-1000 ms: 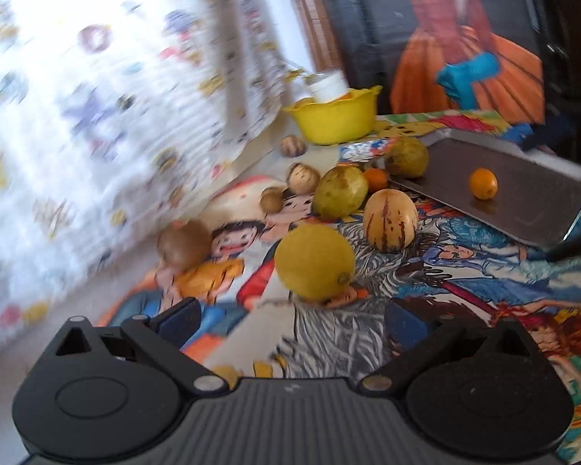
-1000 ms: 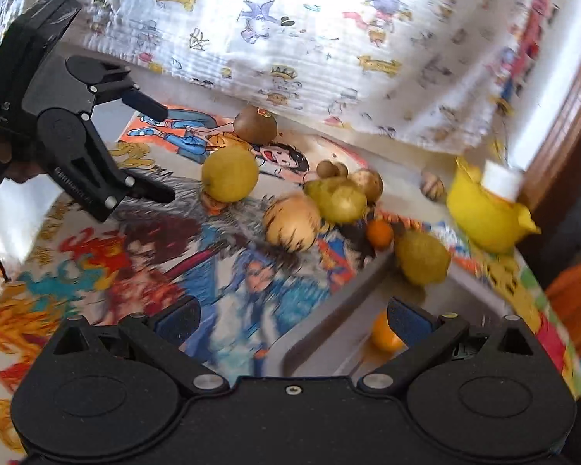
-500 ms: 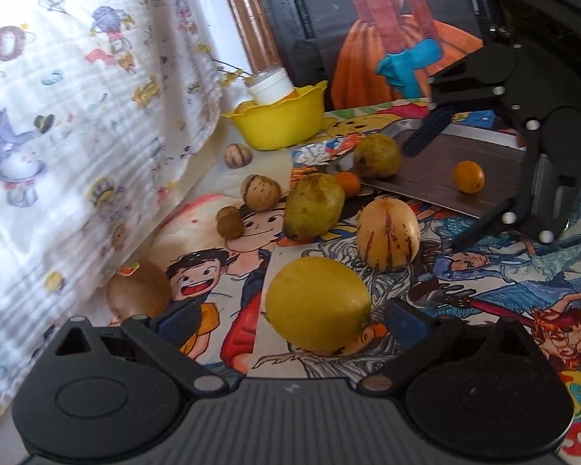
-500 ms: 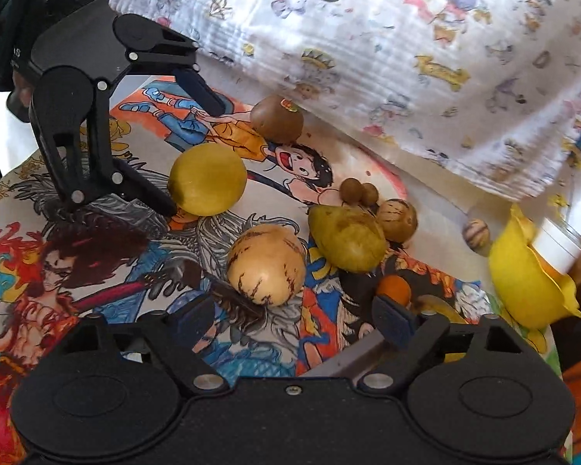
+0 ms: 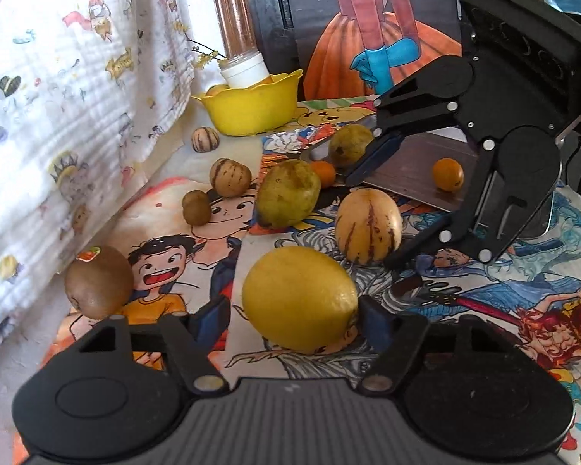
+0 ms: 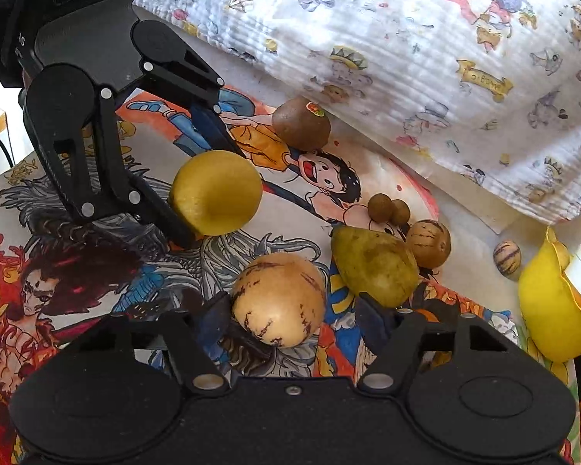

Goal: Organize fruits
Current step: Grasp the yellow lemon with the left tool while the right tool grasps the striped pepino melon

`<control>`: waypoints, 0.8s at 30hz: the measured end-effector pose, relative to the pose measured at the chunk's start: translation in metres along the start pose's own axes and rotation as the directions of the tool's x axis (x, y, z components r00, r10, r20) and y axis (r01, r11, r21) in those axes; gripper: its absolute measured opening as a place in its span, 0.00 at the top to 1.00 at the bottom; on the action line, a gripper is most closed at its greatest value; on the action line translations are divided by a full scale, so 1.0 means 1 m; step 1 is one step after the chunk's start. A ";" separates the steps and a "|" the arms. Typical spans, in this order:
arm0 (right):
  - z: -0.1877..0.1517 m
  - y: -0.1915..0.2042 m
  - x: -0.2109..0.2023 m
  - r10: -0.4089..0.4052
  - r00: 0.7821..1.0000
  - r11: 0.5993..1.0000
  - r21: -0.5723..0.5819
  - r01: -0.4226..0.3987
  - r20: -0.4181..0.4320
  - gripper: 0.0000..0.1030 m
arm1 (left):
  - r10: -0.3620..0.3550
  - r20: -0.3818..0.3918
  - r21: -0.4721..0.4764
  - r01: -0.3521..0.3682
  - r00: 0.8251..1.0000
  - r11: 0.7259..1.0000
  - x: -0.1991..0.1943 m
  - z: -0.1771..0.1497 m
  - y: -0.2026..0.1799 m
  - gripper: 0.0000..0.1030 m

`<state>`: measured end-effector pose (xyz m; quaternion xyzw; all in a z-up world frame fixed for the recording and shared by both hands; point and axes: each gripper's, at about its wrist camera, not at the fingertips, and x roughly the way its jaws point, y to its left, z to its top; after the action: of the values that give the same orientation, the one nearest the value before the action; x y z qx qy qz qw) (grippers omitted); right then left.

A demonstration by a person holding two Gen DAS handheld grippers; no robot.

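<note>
While both grippers bear down on the comic-print tablecloth (image 5: 484, 302), fruit crowds every side of them. The left gripper (image 5: 296, 316) straddles the yellow lemon (image 5: 300, 298), its jaws closing, the right pad touching the rind and the left pad a sliver off. The right gripper (image 6: 286, 319) frames the striped pepino melon (image 6: 279, 304), its jaws closing too, with a gap visible at each pad. Just behind the melon lies a green pear (image 6: 373, 267), and past that a small striped fruit (image 6: 428, 243), two little brown round fruits (image 6: 387, 209) touching one another, and another small striped one (image 6: 506, 255) beside the yellow bowl (image 5: 251, 110), in which a white-capped jar (image 5: 244, 71) leans. A kiwi (image 5: 98, 286) with a sticker sits by the hanging cartoon-print cloth (image 5: 58, 77), to the lemon's left. In the left wrist view a metal tray (image 5: 418, 170) holds one small orange fruit (image 5: 448, 173); a second green pear (image 5: 350, 144) and another small orange (image 5: 323, 172) sit at its near edge, partly behind the right gripper's upper finger. Compared with a second ago, both tools have come in close: the lemon, then well ahead of the left fingers, now fills the space between them, and the melon, then far off in the right wrist view, lies between the right fingers; both pairs of jaws stand narrower.
</note>
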<state>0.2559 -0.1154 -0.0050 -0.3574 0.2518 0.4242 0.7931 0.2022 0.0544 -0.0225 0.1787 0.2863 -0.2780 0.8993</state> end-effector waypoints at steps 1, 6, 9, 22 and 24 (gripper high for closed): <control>0.000 0.000 0.001 0.006 1.000 1.000 -0.001 -0.006 -0.001 0.34 | -0.006 0.001 0.002 0.006 1.000 1.000 0.001 0.000 0.000 0.28; 0.001 -0.001 0.005 0.024 1.000 0.999 0.027 -0.024 0.003 0.41 | -0.001 -0.014 0.000 0.001 1.000 1.000 0.006 0.001 -0.002 0.35; 0.001 0.000 0.006 0.030 0.999 0.998 0.050 -0.031 0.011 0.47 | -0.006 -0.006 -0.027 0.006 1.000 1.000 0.006 0.001 0.001 0.37; -0.008 0.013 -0.002 -0.085 0.996 0.984 0.160 0.078 0.034 0.48 | 0.059 -0.028 -0.181 -0.063 0.998 0.981 0.002 0.004 -0.008 0.38; -0.010 0.013 -0.005 -0.116 0.993 0.975 0.191 0.109 0.025 0.48 | 0.068 -0.043 -0.234 -0.077 0.997 0.969 0.000 0.007 -0.011 0.38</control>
<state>0.2415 -0.1201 -0.0124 -0.2862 0.2560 0.3592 0.8506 0.1987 0.0428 -0.0193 0.0860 0.3260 -0.2059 0.9186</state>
